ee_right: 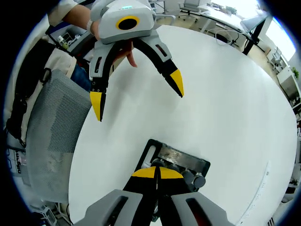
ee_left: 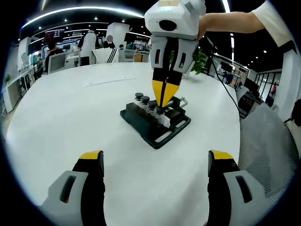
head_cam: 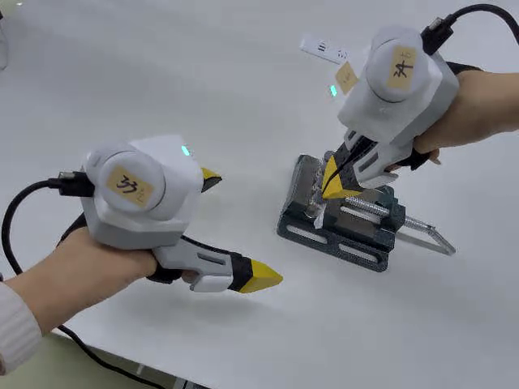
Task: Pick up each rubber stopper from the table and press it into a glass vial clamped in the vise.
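Observation:
A dark vise [head_cam: 340,231] stands on the white table [head_cam: 203,73] and clamps a row of glass vials. Three vials [ee_left: 145,100] carry dark rubber stoppers. My right gripper [head_cam: 336,186] points down onto the vise with its yellow tips pressed together on a vial in the row; whatever lies under the tips is hidden. Its own view shows the shut tips [ee_right: 156,173] over the vise [ee_right: 183,159] and a stoppered vial [ee_right: 194,180]. My left gripper [head_cam: 235,227] hovers open and empty left of the vise, as its own view [ee_left: 156,157] confirms.
The vise's screw handle [head_cam: 423,233] sticks out to the right. A white strip-shaped object [head_cam: 323,49] with a yellow tag [head_cam: 346,78] lies at the back. The table's near edge [head_cam: 122,356] runs bottom left. A mesh chair [ee_right: 51,136] stands beside the table.

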Available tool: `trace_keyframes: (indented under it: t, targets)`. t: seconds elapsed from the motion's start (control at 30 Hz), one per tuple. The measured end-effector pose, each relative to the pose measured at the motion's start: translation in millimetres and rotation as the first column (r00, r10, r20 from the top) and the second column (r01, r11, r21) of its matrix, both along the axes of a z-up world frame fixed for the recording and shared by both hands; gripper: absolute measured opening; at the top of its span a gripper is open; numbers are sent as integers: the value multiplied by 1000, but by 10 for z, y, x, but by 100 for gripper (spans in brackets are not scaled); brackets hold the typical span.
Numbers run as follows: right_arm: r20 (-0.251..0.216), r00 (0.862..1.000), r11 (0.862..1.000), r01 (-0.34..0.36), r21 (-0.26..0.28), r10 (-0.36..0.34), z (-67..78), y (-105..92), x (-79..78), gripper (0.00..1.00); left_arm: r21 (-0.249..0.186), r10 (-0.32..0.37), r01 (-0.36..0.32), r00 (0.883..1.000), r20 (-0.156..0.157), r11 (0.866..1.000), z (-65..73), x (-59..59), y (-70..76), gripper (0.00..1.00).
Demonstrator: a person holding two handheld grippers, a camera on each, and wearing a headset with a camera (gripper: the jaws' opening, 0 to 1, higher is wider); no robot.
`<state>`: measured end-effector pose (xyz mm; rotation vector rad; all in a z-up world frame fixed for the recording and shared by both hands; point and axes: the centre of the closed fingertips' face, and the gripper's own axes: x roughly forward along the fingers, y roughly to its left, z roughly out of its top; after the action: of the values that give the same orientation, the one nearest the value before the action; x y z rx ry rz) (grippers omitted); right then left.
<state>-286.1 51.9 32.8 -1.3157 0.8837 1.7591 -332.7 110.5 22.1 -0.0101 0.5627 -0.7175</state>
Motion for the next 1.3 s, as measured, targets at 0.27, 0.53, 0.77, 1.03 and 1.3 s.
trace_keyframes:
  t: [0.27,0.53,0.77,1.03,1.3]
  targets:
    - [5,1000,1000,8,-21,-7,-13,5,7,0,-9,5,-5,1000,6,1000,13,43,-2,91]
    - [4,1000,998,18,-60,-18,-26,17,5,0,-14,13,-13,1000,-2,1000,-27,38,-5,90]
    - [22,999,993,41,-115,-39,-35,35,4,0,-20,18,-18,1000,-6,1000,-60,40,-16,91]
    - [35,998,985,51,-163,-46,-29,26,-37,0,-23,20,-20,1000,-3,1000,-49,55,-31,90]
    - [70,997,980,52,-189,-39,-39,30,-14,0,-24,22,-22,1000,4,999,-22,75,-39,90]
